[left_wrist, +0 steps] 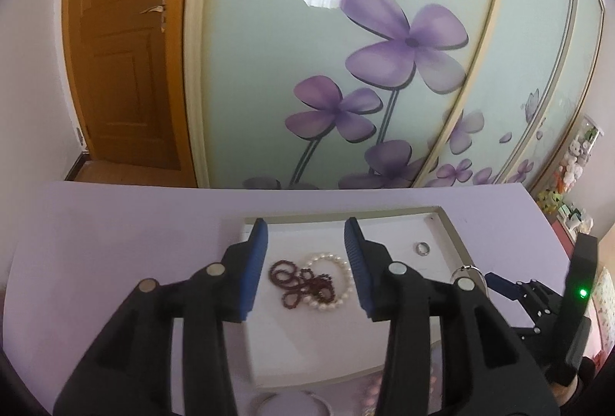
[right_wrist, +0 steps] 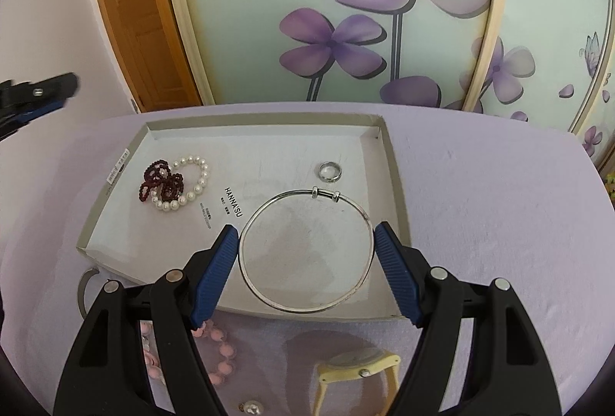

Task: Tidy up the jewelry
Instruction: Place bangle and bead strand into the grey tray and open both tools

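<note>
The left gripper hangs with its jaws apart above the shallow white box, and nothing is between its pads; directly below lie the dark red bead string and the pearl bracelet, tangled together on the box floor. The right gripper is spread wide around the silver bangle, its 2 pads just beside or touching the hoop's sides; whether they press on it I cannot tell. A small ring lies near the bangle's clasp. A pink bead bracelet and a yellow watch remain outside on the lilac cloth. The risks, as I judge them: the thin, smooth bangle could spring from the pads, and a sideways slide might knock the ring, while lifting either bead piece would drag the other along
</note>
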{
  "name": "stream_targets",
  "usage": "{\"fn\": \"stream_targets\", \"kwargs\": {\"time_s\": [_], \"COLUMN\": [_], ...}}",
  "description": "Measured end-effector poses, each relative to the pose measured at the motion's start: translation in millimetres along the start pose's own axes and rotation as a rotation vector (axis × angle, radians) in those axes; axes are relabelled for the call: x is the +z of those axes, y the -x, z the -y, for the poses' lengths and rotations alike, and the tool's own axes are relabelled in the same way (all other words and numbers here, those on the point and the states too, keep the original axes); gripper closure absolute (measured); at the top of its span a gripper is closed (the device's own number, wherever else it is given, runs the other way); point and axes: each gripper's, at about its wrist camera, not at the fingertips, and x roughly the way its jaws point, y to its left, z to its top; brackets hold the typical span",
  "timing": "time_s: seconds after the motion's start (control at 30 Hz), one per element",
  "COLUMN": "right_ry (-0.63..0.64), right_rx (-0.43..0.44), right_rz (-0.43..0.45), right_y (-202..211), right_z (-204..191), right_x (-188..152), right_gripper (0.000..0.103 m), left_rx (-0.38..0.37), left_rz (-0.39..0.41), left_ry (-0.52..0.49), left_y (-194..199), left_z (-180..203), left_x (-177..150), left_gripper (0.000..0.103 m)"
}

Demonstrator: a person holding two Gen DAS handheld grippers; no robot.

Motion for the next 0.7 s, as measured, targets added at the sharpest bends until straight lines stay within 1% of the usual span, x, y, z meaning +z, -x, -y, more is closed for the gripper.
{"fn": "stream_targets", "kwargs": {"time_s": [0.07, 0.23, 0.33, 0.47, 0.57, 0.6, 0.7], "right_ry": [0.005, 0.005, -0.001, -0.016, -0.04, -0.044, -0.05], "right_rx": [-0.004, -0.033, -0.073, -0.118, -0.127, -0.123, -0.102], "right_rz": [-0.015, -0.053, -0.089, -0.108, -0.1, -0.092, -0.05], "right_y": [-6.0, -20.1, -32.8, -42.0, -41.2, -37.3, -18.9], "right_z": [-4.7, -10.2, -9.8, -8.2, -6.2, -5.8, -4.7], "right_x": [1.5, 4.8, 8.6, 14.8, 18.5, 18.7, 15.8], "right_gripper": [0.029, 0.029, 0.029, 0.029, 0.027, 0.021, 0.02], "left_rx": [0.025, 0.057, 0.075, 0.092, 0.108, 0.111, 0.117], "left_rz": [0.013, 0.014, 0.009, 0.003, -0.007, -0.009, -0.01], "left_ry": [-0.003, 0.015, 0.035, 0.052, 0.057, 0.058, 0.058], "left_y": [5.8, 10.4, 9.1, 9.6, 10.2, 10.2, 14.1], "left_z": [-6.1, -24.3, -36.5, -50.3, -58.7, -60.9, -65.6], "left_x": [-2.1, -5.6, -7.2, -11.8, -17.0, -18.4, -23.9], "left_gripper": [0.054, 0.053, 0.052, 0.052, 0.051, 0.051, 0.051]}}
